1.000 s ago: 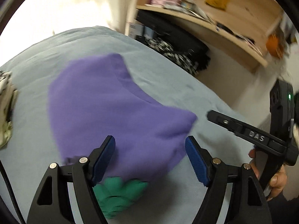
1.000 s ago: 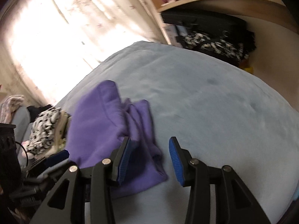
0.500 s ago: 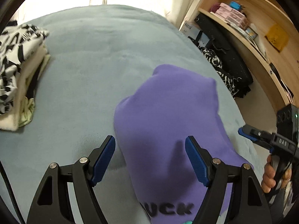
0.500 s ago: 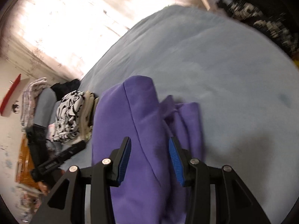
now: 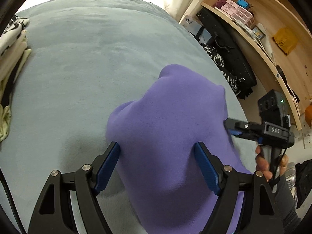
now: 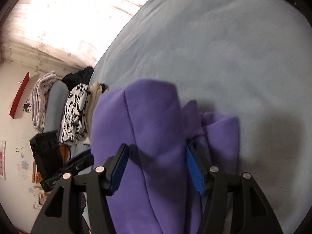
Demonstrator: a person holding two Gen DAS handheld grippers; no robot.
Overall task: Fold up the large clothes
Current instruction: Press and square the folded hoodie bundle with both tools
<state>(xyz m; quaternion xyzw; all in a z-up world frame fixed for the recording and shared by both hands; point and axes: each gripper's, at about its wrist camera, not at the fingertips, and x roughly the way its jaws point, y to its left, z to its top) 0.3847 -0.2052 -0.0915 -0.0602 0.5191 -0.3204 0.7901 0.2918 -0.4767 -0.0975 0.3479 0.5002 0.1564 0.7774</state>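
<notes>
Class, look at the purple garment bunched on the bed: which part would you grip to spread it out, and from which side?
Probably the purple garment at its loose far flap, coming from the bare bed side: that edge lies free beside the thick rolled fold, so it should lift away alone.

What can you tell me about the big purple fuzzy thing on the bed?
The purple garment looks like a soft, fleecy sweatshirt, plain violet with a stitched seam running down it in the right wrist view. It lies bunched and partly folded on the grey-blue bedcover, with a rumpled fold sticking up on one side. It sits between the open blue pads of the left hand-held gripper and the right hand-held gripper, whose jaws have just been opening.
</notes>
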